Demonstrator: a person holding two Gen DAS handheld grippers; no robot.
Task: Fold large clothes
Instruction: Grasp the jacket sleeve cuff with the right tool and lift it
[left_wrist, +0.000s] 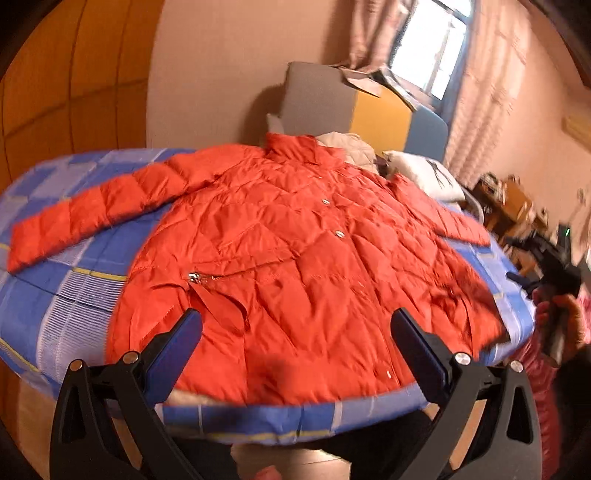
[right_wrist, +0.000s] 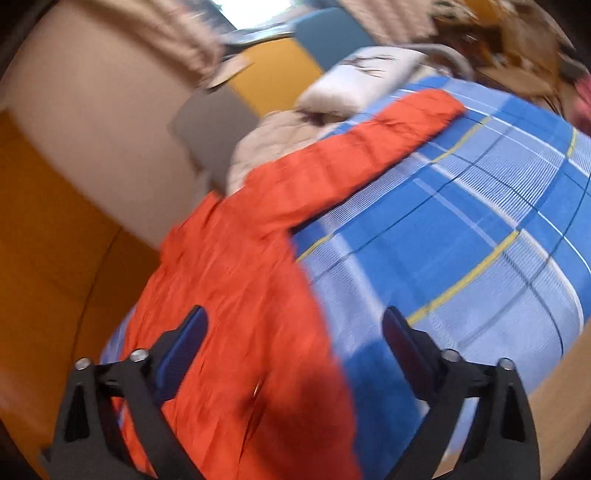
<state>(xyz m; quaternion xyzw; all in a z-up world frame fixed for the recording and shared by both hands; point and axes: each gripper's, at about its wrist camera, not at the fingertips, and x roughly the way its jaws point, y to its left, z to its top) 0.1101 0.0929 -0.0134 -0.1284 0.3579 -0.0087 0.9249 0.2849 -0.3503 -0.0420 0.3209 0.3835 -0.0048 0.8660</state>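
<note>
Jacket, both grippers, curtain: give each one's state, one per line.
Orange jacket: spread flat on the bed, front up, snapped shut, sleeves out.
Left gripper: open, holding nothing.
Right gripper: open, holding nothing.
Curtain: drawn aside from the window.

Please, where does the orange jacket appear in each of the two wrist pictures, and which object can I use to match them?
Left wrist view: the orange jacket fills the centre, spread flat on the blue checked bedcover, both sleeves out.
Right wrist view: the orange jacket runs from bottom centre to upper right, one sleeve reaching out.
Shared landmark: the white pillow beyond the jacket.
</note>
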